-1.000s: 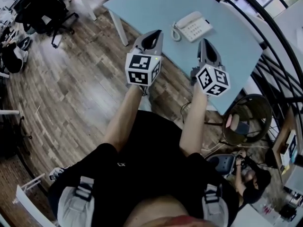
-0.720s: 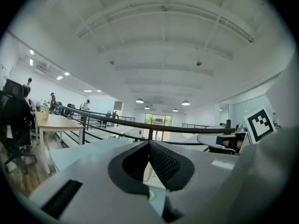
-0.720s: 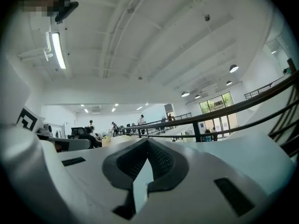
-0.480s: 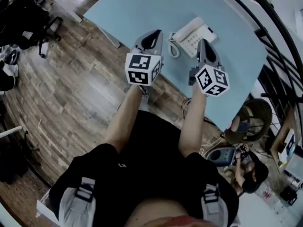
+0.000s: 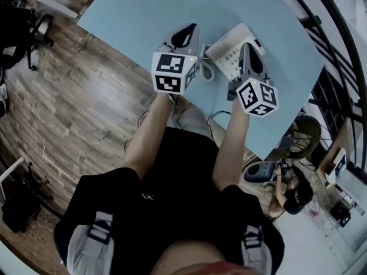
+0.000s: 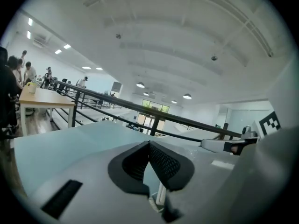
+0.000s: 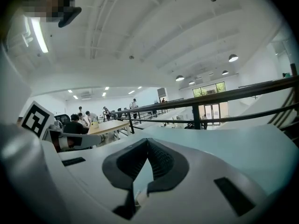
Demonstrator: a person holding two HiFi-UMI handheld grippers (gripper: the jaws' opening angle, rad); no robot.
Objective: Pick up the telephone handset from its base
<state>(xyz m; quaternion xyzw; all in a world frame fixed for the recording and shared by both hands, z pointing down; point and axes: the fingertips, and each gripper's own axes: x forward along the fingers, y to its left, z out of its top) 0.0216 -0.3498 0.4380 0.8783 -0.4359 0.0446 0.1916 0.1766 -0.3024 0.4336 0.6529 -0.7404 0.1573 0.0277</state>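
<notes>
A white telephone [image 5: 227, 53] sits on the light blue table [image 5: 132, 22], with its handset resting on the base and its coiled cord [image 5: 205, 69] on the left side. My right gripper [image 5: 248, 46] hovers over the phone's right part and hides it; its jaws are shut and hold nothing [image 7: 147, 141]. Just left of the phone and its cord is my left gripper [image 5: 188, 30], its jaws also shut and empty [image 6: 149, 143]. Both gripper views look level across the tabletop, and the phone is not clear in them.
The table's near edge runs diagonally under my forearms, with wooden floor [image 5: 69, 102] below it. A black railing [image 5: 321, 33] borders the table's far right. A person [image 5: 293, 195] sits low at the right. A wooden desk [image 6: 44, 97] with people stands far off.
Both grippers have come forward over the table. The phone, earlier ahead of them, now lies between them and partly under the right gripper. Both stay shut.
</notes>
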